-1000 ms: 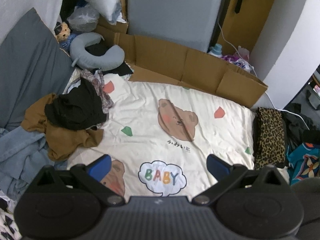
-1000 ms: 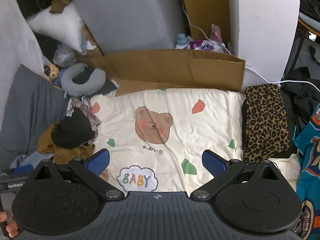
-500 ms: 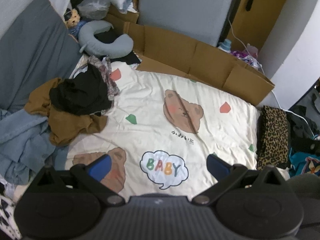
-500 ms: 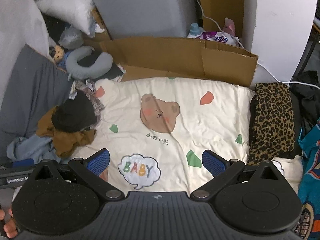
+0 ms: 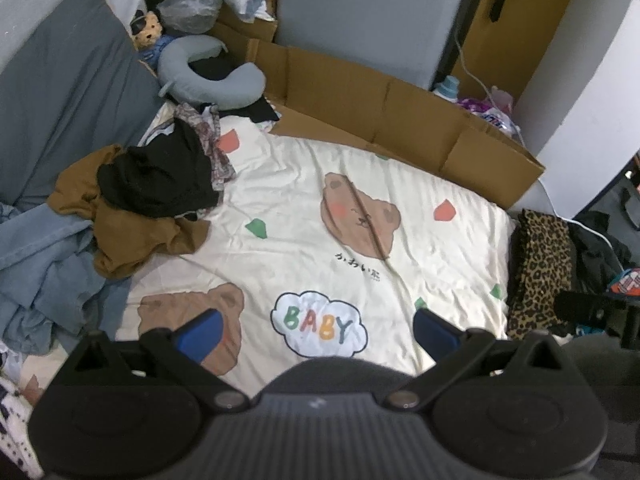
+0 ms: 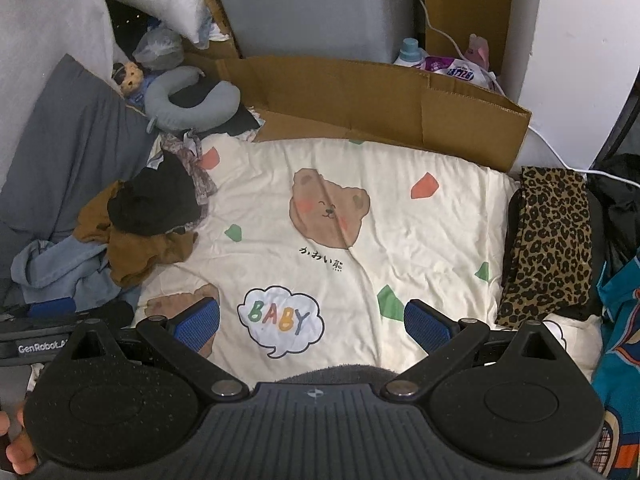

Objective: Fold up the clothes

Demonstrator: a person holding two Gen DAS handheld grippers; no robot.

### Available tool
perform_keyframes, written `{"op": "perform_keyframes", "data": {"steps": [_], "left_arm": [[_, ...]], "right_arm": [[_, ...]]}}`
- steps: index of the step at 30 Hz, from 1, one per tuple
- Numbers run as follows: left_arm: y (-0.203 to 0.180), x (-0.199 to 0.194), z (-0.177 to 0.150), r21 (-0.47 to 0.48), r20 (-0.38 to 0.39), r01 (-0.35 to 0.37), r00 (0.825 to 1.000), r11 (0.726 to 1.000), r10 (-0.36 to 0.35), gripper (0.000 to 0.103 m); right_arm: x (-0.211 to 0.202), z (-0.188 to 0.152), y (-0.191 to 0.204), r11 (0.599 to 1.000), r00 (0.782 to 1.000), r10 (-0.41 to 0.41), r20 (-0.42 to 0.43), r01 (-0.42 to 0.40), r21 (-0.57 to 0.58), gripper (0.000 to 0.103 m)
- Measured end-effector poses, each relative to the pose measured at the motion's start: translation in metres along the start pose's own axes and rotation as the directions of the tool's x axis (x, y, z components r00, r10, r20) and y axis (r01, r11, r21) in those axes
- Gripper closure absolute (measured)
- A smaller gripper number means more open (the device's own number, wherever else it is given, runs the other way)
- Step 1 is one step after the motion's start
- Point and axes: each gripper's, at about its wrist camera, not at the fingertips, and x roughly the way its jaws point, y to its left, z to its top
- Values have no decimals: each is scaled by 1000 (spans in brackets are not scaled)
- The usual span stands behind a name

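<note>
A heap of unfolded clothes lies at the left of the bed: a black garment (image 5: pixel 156 176) (image 6: pixel 154 200) on top of a brown one (image 5: pixel 132 236) (image 6: pixel 144 252), with blue denim (image 5: pixel 44 264) (image 6: pixel 60 264) beside them. A folded leopard-print piece (image 5: pixel 540 272) (image 6: pixel 548 240) rests at the right edge. My left gripper (image 5: pixel 318 330) hangs open above the cream bear-print bedspread (image 5: pixel 420 240), holding nothing. My right gripper (image 6: pixel 312 324) is open too, over the same bedspread (image 6: pixel 400 240) near the "BABY" print.
A cardboard sheet (image 5: pixel 392 108) (image 6: pixel 360 100) stands along the far side of the bed. A grey neck pillow (image 5: pixel 208 76) (image 6: pixel 188 104) and a grey cushion (image 5: pixel 64 100) sit at the back left. Teal fabric (image 6: pixel 616 340) lies at the right.
Both grippers have drawn back and risen a little, so more of the bed shows, and the left view has swung leftward. Both stay open and empty.
</note>
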Motion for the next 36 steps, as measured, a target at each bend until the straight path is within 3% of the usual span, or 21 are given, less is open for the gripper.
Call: {"op": "perform_keyframes", "data": {"steps": [11, 36], "left_arm": [[-8, 2, -5, -2, -30, 17, 999, 1000, -17, 1], [-7, -2, -9, -5, -6, 0, 1000, 1000, 0, 3]], "right_arm": [[0, -4, 4, 1000, 1000, 20, -13, -20, -20, 2], [2, -1, 2, 998, 998, 67, -17, -67, -15, 2]]}}
